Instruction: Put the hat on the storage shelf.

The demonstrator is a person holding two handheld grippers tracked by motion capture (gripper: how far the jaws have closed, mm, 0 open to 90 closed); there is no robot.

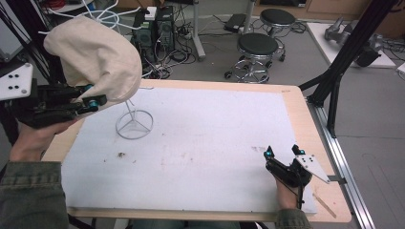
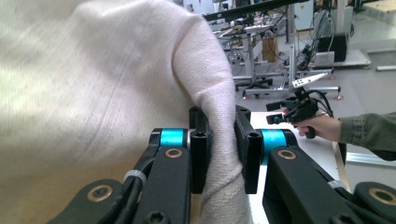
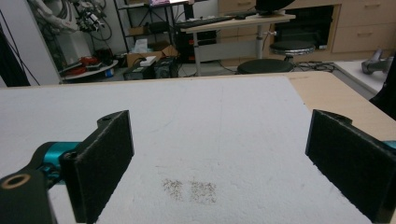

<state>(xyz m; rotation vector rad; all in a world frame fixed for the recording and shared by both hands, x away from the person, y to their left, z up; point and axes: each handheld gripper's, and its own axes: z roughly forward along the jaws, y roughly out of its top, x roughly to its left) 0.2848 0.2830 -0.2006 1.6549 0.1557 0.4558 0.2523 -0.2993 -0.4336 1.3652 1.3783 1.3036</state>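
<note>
A cream cloth hat [image 1: 95, 57] hangs over a white wire stand whose ring base [image 1: 134, 125] sits on the white mat [image 1: 215, 129]. At the table's left, my left gripper [image 1: 98, 101] is shut on a fold of the hat's lower edge. In the left gripper view, the cloth [image 2: 93, 93] is pinched between the black pads [image 2: 200, 158]. Near the table's front right corner, my right gripper [image 1: 282, 150] rests low in a hand, open with nothing between its pads [image 3: 105, 163]. It also shows far off in the left gripper view [image 2: 275, 112].
The wooden table edge [image 1: 305, 124] frames the mat. A faint dark smudge [image 3: 189, 189] marks the mat just ahead of the right gripper. Behind the table are two black stools [image 1: 258, 45], computer towers [image 1: 155, 26] with cables, and a black frame post [image 1: 344, 62] at right.
</note>
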